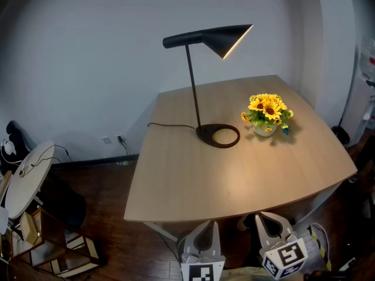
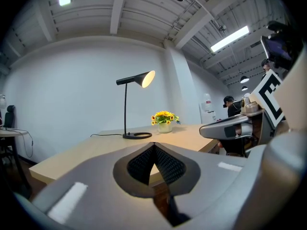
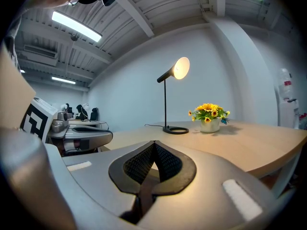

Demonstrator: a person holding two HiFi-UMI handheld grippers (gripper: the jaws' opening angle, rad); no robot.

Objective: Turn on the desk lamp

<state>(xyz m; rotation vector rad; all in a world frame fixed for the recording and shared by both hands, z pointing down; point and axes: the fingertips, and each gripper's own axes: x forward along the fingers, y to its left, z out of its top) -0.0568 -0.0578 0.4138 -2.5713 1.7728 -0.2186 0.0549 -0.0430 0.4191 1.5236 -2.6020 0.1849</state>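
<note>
Wooden table (image 1: 193,183): black desk lamp (image 1: 211,38), yellow flower pot (image 1: 266,115) just beside.

No word, number or brand name is legible. The only sign-like marks are black-and-white square patterns, not letters. One is on the left cube (image 1: 202,272) of the left gripper (image 1: 203,232) and one on the right cube (image 1: 287,256) of the right gripper (image 1: 270,222), both below the near edge of the tabletop (image 1: 234,180). The red band on a white container (image 3: 286,87) is too small to read.
</note>
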